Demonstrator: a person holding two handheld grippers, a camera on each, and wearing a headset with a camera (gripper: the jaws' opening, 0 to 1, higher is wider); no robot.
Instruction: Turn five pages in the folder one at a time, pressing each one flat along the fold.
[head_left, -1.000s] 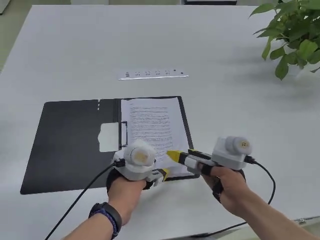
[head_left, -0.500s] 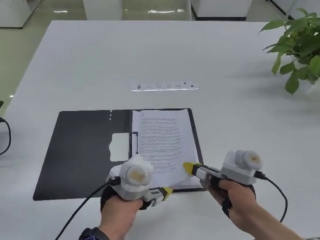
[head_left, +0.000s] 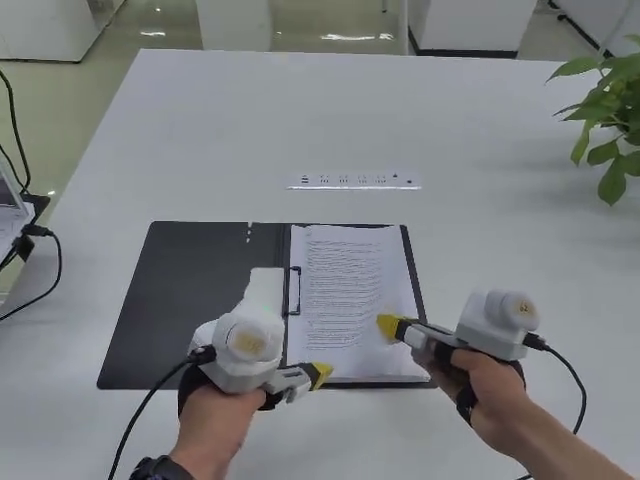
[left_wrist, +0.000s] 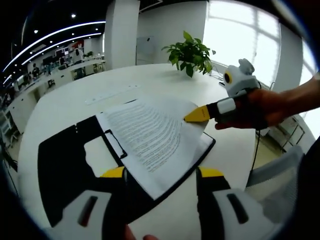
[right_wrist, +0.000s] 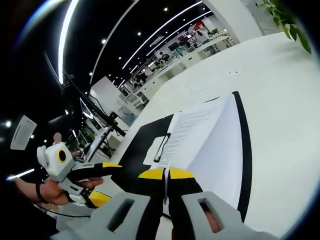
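A black folder (head_left: 180, 300) lies open on the white table, with a stack of printed pages (head_left: 345, 285) under a clip on its right half. My right gripper (head_left: 388, 325) is shut on the top page's lower right part; the page (right_wrist: 210, 140) curves up off the stack from the pinch. The left gripper view shows that lifted sheet (left_wrist: 150, 132) and the right gripper (left_wrist: 200, 114) holding it. My left gripper (head_left: 316, 374) hovers at the folder's near edge, below the pages. Its jaws are open (left_wrist: 161, 172) with nothing between them.
A white slip (head_left: 258, 292) lies on the folder's left cover beside the clip. A recessed socket strip (head_left: 355, 181) sits behind the folder. A potted plant (head_left: 610, 110) stands at the right edge. Cables (head_left: 35, 255) hang off the table's left side.
The camera has shifted, so the folder sits further right in view. My right gripper has drawn the pinched page up and a little inward. The left gripper stays at the near edge.
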